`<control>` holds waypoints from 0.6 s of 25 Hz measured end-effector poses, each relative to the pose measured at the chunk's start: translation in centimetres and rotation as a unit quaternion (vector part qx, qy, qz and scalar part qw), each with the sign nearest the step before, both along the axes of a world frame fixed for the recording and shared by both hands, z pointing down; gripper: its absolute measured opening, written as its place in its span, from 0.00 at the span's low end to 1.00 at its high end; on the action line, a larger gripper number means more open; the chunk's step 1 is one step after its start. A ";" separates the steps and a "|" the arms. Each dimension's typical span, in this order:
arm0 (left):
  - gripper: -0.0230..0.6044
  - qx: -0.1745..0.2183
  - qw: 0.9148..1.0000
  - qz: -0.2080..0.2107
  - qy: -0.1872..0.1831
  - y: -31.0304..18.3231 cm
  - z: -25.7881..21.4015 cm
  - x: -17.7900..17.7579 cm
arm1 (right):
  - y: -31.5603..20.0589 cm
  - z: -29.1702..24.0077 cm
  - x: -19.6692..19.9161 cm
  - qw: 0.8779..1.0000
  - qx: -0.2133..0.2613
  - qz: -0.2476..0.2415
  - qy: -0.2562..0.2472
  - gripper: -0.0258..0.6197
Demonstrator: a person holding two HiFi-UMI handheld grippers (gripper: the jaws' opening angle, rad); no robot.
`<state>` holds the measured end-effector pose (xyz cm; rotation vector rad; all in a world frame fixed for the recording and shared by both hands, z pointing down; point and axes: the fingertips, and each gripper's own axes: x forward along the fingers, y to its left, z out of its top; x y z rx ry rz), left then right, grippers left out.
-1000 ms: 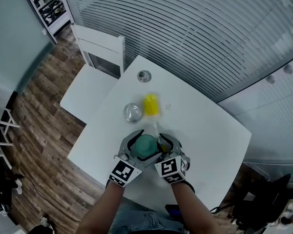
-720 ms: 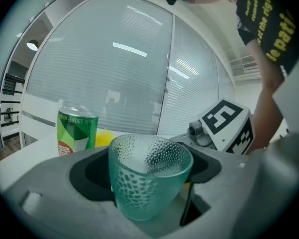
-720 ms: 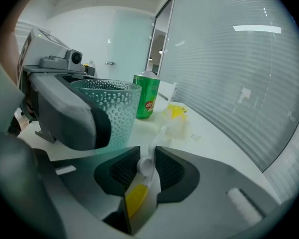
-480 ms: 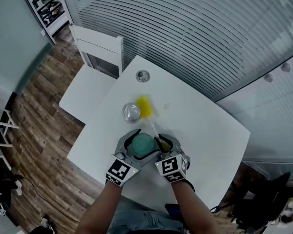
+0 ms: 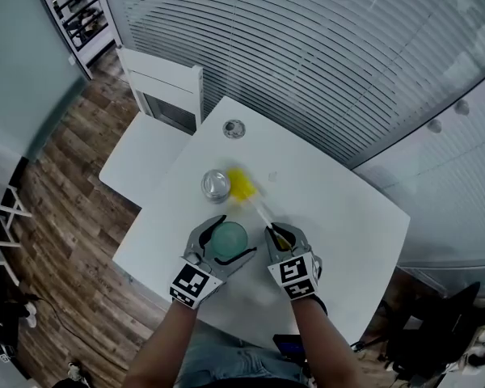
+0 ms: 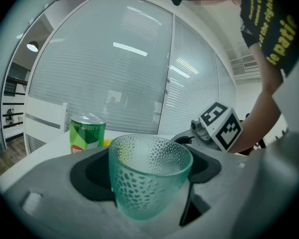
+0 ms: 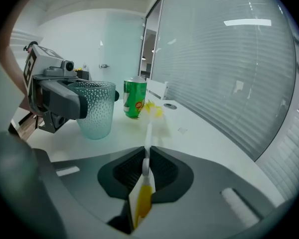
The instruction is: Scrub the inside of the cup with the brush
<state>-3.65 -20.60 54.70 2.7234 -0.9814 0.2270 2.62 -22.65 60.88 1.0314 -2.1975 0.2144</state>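
A green dimpled glass cup [image 5: 226, 238] [image 6: 148, 183] stands upright on the white table [image 5: 339, 208], held between the pads of my left gripper [image 5: 234, 242] [image 6: 149, 169]. The cup looks empty. The brush has a yellow head [image 5: 241, 184] [image 7: 152, 109] lying by the can and a pale handle [image 7: 146, 148] running back into my right gripper [image 5: 280, 234] [image 7: 145, 166]. That gripper's jaws are closing, and the pads press on the handle near its yellow end. The right gripper sits just right of the cup [image 7: 93, 108], apart from it.
A green drink can [image 5: 215, 186] [image 6: 87, 133] [image 7: 135, 98] stands behind the cup, next to the brush head. A small round lid-like thing [image 5: 234, 128] lies near the table's far corner. A white chair [image 5: 158, 128] stands at the table's left side. Slatted blinds run behind.
The right gripper's jaws have come together on the brush handle. The yellow brush head has shifted left towards the can. The two grippers have drawn slightly apart.
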 end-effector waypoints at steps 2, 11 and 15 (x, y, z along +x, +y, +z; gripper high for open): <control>0.71 -0.002 1.000 0.002 0.000 0.2 -0.1 -0.1 | 0.2 -0.2 0.7 1.000 -0.008 0.006 -0.012 0.10; 0.71 0.001 1.000 0.002 -0.025 1.4 -0.8 -1.2 | 2.1 -2.2 3.4 0.999 -0.020 -0.001 -0.033 0.09; 0.71 0.002 0.999 0.005 -0.037 2.2 -1.0 -1.2 | 3.2 -3.7 4.7 0.999 -0.013 -0.013 -0.035 0.09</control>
